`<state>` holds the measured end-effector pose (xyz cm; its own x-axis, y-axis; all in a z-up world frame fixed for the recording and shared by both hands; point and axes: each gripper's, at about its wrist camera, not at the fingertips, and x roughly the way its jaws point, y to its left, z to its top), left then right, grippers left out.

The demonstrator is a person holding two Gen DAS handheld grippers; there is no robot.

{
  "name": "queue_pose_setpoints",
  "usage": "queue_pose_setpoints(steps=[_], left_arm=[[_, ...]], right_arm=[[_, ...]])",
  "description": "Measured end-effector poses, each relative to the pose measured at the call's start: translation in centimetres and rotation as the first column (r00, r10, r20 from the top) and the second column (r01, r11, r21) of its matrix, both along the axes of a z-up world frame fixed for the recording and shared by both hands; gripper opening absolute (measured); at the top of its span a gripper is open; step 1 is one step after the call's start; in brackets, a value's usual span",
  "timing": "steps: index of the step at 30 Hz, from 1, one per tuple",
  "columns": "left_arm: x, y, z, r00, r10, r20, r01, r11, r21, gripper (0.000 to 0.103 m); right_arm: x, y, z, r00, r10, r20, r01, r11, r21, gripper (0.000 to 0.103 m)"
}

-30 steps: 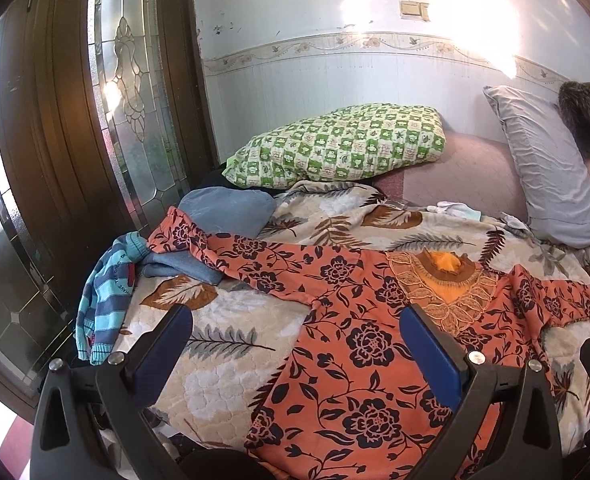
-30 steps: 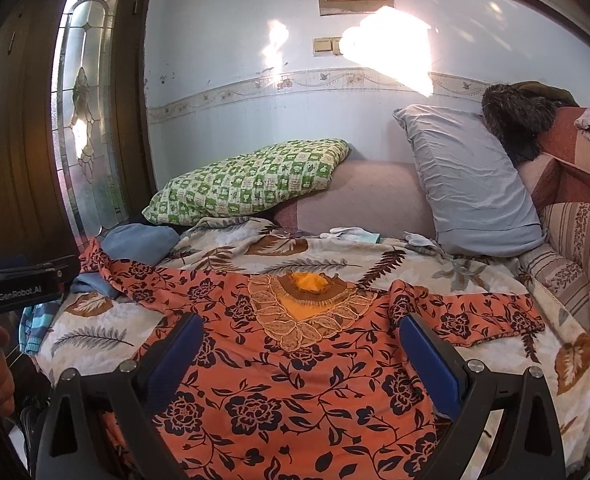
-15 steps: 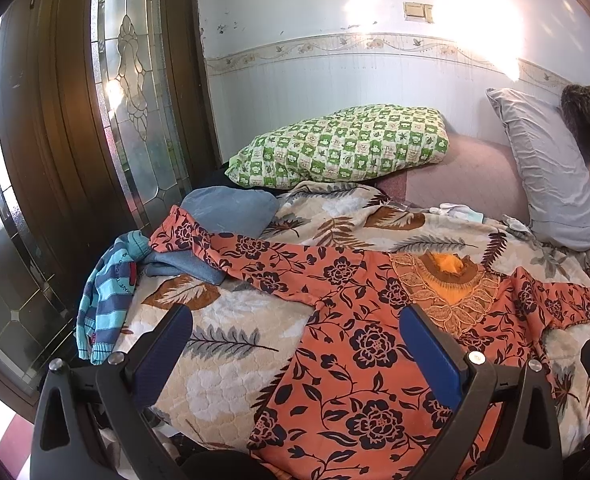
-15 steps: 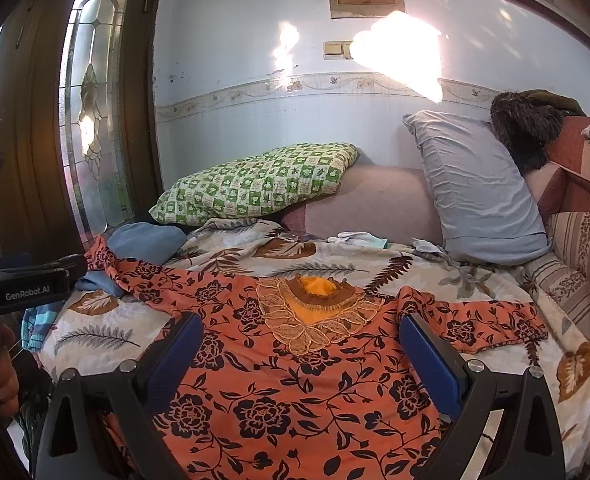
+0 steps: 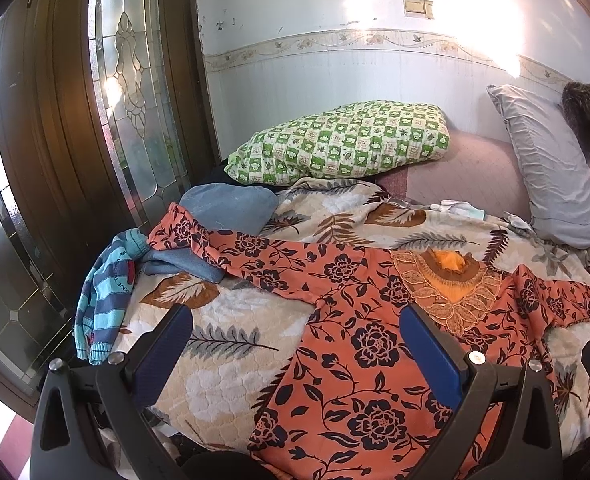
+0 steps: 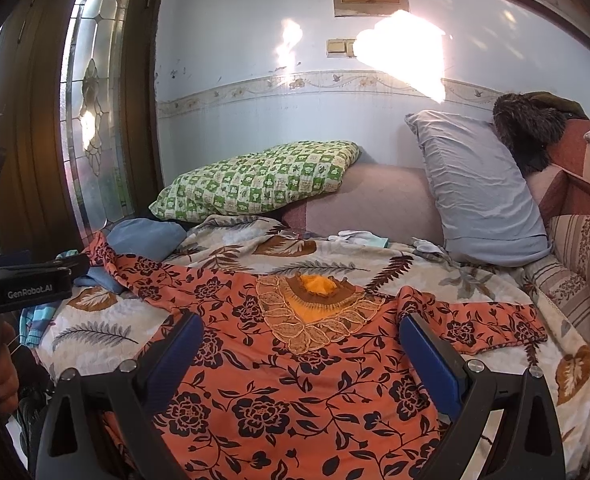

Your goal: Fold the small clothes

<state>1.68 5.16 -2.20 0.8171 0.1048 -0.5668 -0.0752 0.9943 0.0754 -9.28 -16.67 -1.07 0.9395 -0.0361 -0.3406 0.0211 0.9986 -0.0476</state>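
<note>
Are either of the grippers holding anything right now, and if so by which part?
Nothing is held. Both the left gripper and the right gripper are open above the orange floral top, which lies spread out on the bed.

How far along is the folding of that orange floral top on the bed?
Done: the orange floral top lies spread flat, both sleeves out. In hand: nothing; the left gripper and right gripper hover open above it. Left: every fold, plus the striped garment and blue cloth beside it.
</note>
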Motion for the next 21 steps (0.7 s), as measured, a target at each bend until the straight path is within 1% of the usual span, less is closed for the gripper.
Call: queue_pose_setpoints(steps=[6, 13, 17, 21], left_arm=[[0.8, 0.6, -0.1, 1.0, 0.004, -0.012, -0.004, 1.0, -0.012, 0.103], [0.8, 0.9, 0.2, 1.0, -0.001, -0.001, 0.001, 1.0, -0.016, 0.103], [0.5, 0.6, 0.3, 1.0, -0.01, 0.004, 0.01, 1.0, -0.017, 0.103], [0.1, -0.5, 0.5, 0.999, -0.037, 0.007, 0.038, 0.999, -0.01, 0.103]], right_arm=[[0.3, 0.5, -0.1, 1.0, 0.006, -0.005, -0.006, 1.0, -0.01, 0.1], [0.4, 0.4, 0.3, 1.0, -0.008, 0.005, 0.008, 1.0, 0.001, 0.1], [-0.2, -0.7, 0.6, 0.996, -0.08, 0.026, 0.079, 0.997, 0.002, 0.1], [-0.6, -3.2, 1.0, 0.985, -0.171, 0.032, 0.17, 0.985, 0.039, 0.1]])
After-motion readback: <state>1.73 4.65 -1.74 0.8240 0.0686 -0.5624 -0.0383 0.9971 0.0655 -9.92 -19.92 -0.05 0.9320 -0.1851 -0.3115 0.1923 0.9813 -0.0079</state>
